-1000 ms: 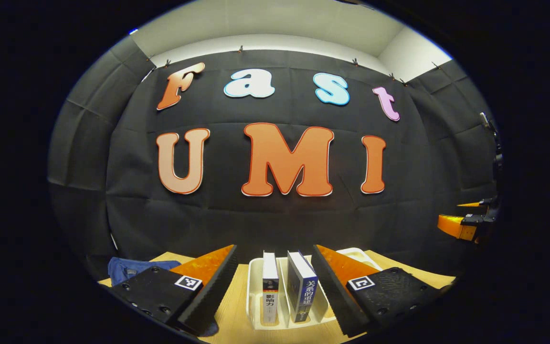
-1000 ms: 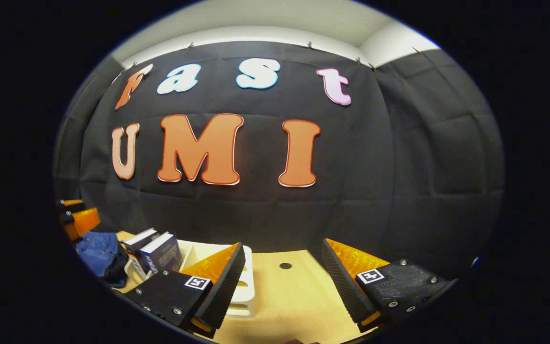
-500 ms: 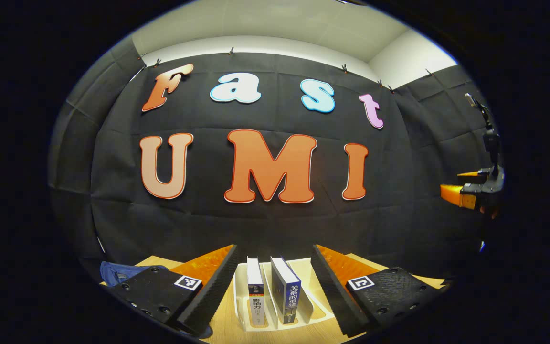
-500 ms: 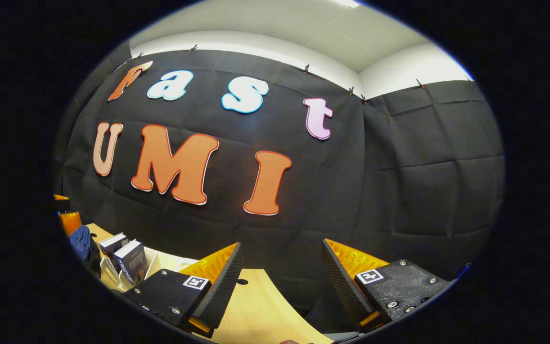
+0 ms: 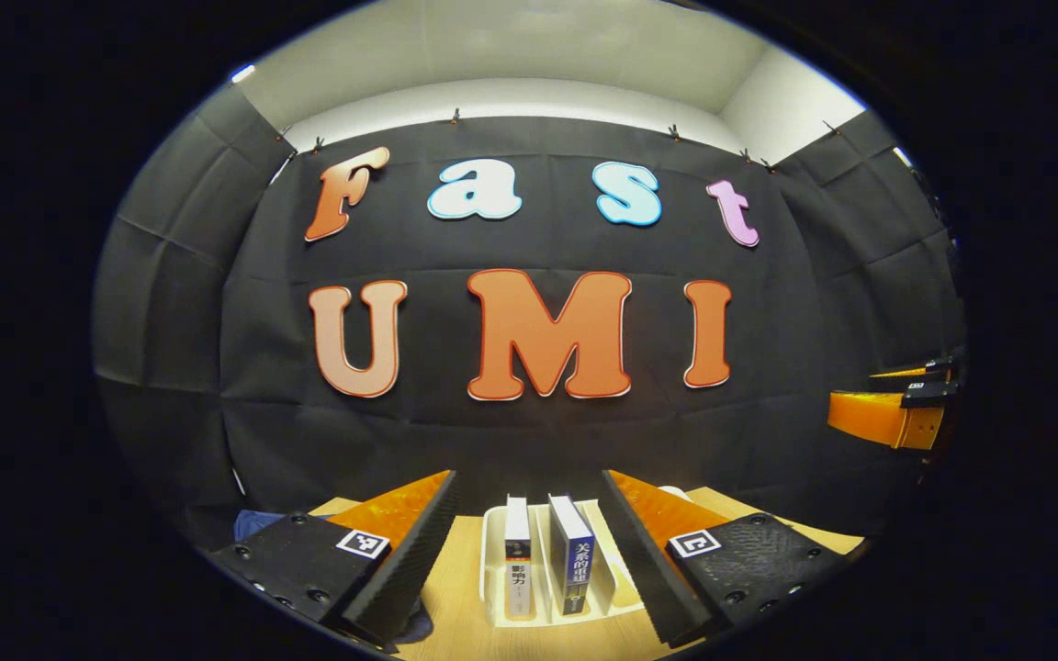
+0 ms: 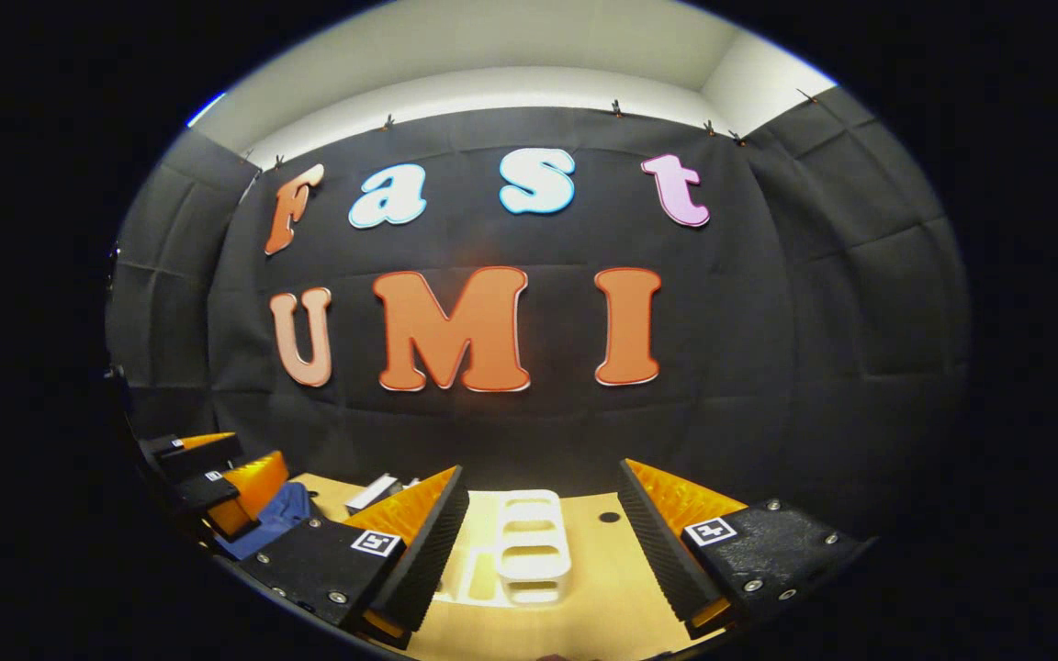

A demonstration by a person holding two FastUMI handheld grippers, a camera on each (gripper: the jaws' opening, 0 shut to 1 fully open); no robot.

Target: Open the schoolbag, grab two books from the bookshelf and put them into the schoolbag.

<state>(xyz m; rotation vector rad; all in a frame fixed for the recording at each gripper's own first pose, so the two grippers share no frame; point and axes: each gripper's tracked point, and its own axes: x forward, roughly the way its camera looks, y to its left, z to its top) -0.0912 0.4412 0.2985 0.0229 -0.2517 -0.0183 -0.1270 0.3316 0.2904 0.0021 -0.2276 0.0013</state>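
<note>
Comparing the left gripper view with the one half a second before, we saw that our left tongs [image 5: 529,551] had levelled out and squared up on the white bookshelf [image 5: 492,588]. Both tongs were apart and held nothing. The two books stood upright in neighbouring slots of the bookshelf: the white-spined book [image 5: 517,569] on the left and the blue-spined book [image 5: 575,565] on the right, both framed between the left tongs' fingers but not touched by them. The blue schoolbag [image 5: 258,523] peeked out behind the left finger of those tongs, lying on the desk [image 5: 455,588] just beside the shelf.

Our right tongs [image 6: 543,551] had swung back from a steep tilt to level, and faced the empty end of the bookshelf [image 6: 534,551], with the schoolbag [image 6: 276,514] and the left tongs [image 6: 217,477] off to the left in that view. From the left gripper view the right tongs [image 5: 887,413] hung well apart, above the desk at the right edge.

We could not tell whether the schoolbag was open; too little of it showed. We judged that no book had yet been taken, since both sat in the shelf. The realignment suggested that we were lining up for a first grasp on a spine, which would call for lowering and narrowing onto one book without nudging its neighbour.
</note>
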